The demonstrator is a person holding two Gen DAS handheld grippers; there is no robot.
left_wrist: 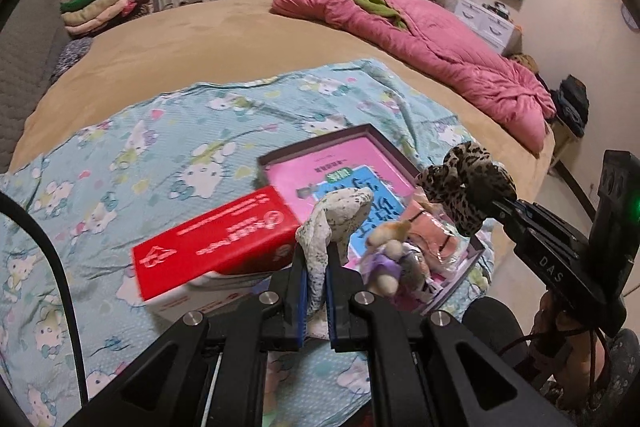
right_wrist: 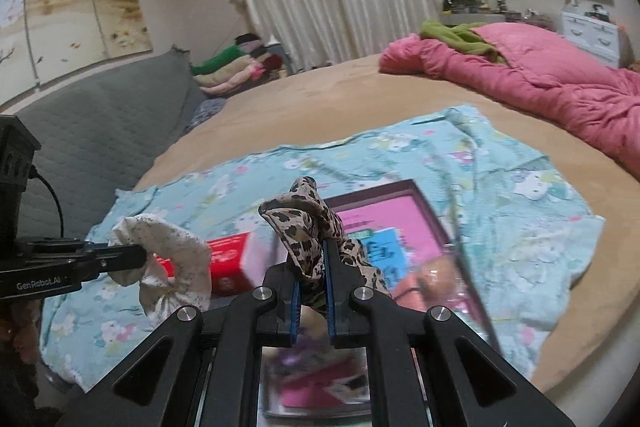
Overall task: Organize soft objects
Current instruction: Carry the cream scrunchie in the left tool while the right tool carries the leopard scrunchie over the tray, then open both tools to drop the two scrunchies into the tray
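My left gripper (left_wrist: 316, 259) is shut on a white speckled scrunchie (left_wrist: 334, 217), held in the air above the bed; the same white scrunchie (right_wrist: 168, 259) and left gripper (right_wrist: 142, 257) show at the left of the right wrist view. My right gripper (right_wrist: 310, 267) is shut on a leopard-print scrunchie (right_wrist: 308, 223), also lifted; this leopard scrunchie (left_wrist: 464, 183) and right gripper (left_wrist: 496, 205) appear at the right of the left wrist view. Below lie an open box (left_wrist: 320, 147) with a pink-blue lining, a small plush doll (left_wrist: 386, 259) and a peach pouch (left_wrist: 432, 231).
A red carton (left_wrist: 216, 243) lies beside the box on a light-blue cartoon-cat cloth (left_wrist: 160, 155) spread over the tan bed (left_wrist: 224, 39). A pink quilt (left_wrist: 432, 43) with a green garment runs along the far right. Folded clothes (left_wrist: 104, 5) and a grey sofa (right_wrist: 100, 131) stand at the left.
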